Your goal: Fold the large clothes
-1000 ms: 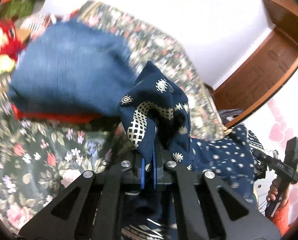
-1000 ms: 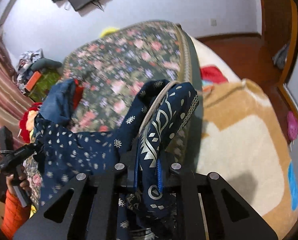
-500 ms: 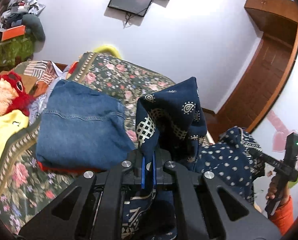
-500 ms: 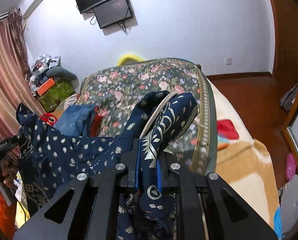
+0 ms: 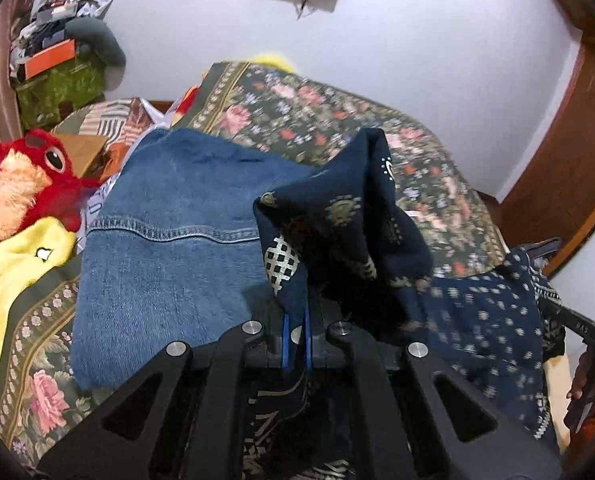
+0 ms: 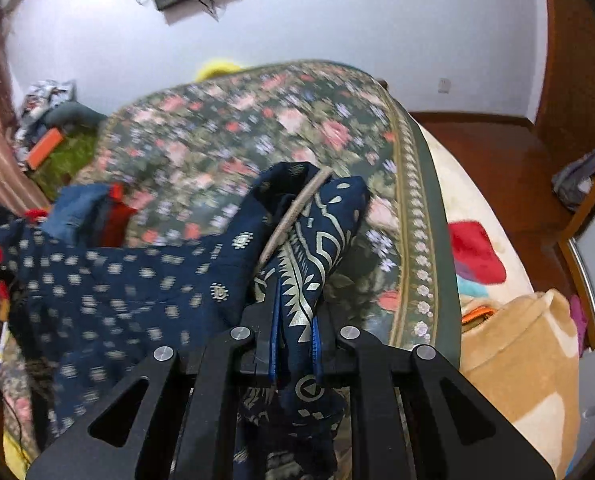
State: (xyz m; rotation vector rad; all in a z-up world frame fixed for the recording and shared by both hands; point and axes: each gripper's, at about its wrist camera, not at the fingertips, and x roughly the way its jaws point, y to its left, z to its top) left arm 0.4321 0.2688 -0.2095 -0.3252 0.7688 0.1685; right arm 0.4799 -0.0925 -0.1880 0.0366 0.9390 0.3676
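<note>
The left gripper (image 5: 295, 330) has its jaws clenched on a corner of the navy printed garment (image 5: 349, 232); the right gripper (image 6: 295, 340) grips another corner. The cloth hangs stretched between them above the floral bed (image 6: 257, 128), folded jeans (image 5: 169, 248) beyond the left jaws.

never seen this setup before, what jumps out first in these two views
A navy patterned garment hangs stretched between the left gripper and right gripper, both shut on its bunched edges above a floral bedspread. Folded blue jeans lie on the bed's left, beside a red plush toy.
</note>
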